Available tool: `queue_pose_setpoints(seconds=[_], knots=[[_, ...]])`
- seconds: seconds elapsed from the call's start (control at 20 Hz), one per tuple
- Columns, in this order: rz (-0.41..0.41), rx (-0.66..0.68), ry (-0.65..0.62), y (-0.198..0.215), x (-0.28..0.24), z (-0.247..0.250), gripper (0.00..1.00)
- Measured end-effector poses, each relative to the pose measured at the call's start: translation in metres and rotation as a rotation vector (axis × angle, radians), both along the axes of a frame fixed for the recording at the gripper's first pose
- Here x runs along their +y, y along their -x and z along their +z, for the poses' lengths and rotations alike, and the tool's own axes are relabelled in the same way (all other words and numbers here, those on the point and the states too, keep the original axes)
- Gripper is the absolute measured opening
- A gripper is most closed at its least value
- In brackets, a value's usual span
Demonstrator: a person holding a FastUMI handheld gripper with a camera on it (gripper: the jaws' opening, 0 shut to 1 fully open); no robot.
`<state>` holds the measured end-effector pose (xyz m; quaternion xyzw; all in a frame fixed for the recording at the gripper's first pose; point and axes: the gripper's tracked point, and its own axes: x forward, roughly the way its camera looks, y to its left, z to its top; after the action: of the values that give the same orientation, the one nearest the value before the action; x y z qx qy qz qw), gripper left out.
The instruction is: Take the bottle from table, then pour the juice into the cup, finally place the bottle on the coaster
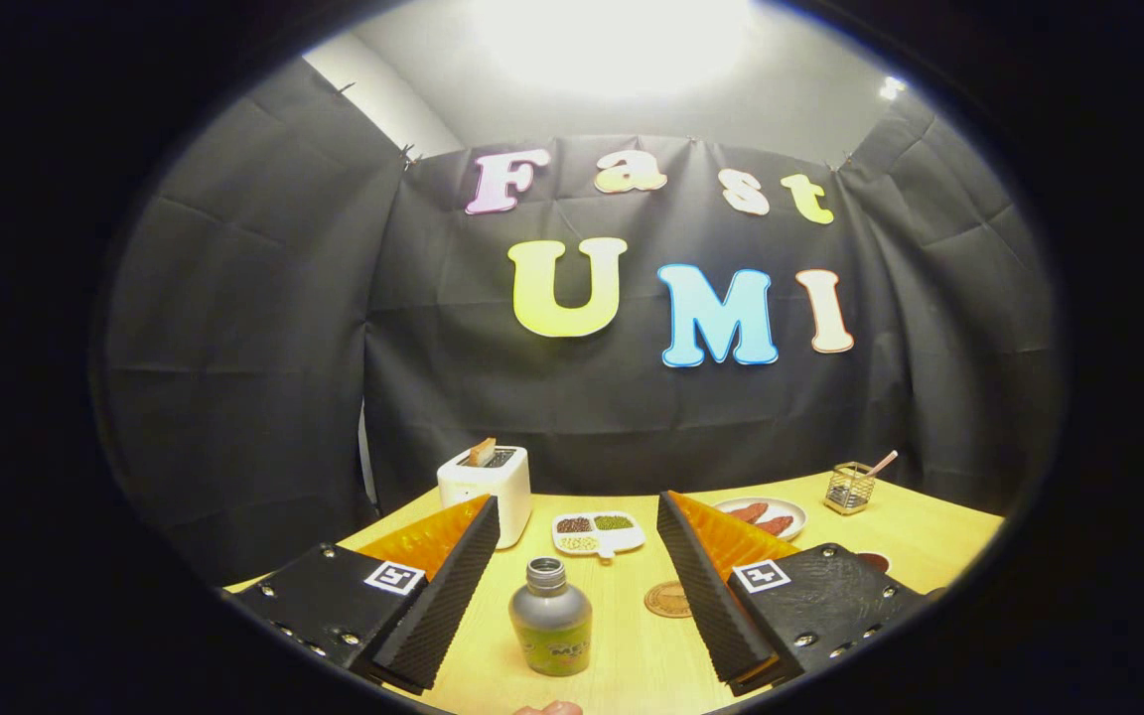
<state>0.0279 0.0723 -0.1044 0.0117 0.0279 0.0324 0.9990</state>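
Gripper view: bottle [550,618] stands upright between the spread claw [579,578] fingers, seemingly untouched.

Gripper [577,586]: held level above the table surface, pointing forward into the booth. Jaws stand wide apart, the two fingers splayed outward toward their tips in a broad V. Ribbed inner pads [438,606] face each other across the gap and touch nothing. Each finger carries a square marker tag on its upper face, near the base. Both fingers appear straight, with no tilt to either side.
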Motion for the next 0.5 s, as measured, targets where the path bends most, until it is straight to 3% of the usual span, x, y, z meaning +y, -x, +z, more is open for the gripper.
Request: queue_pose_setpoints(seconds=[0.25, 0.5], knots=[[0.034, 0.055, -0.012, -0.012, 0.020, -0.034, 0.98], [0.014, 0.115, 0.002, -0.021, 0.022, -0.070, 0.98]])
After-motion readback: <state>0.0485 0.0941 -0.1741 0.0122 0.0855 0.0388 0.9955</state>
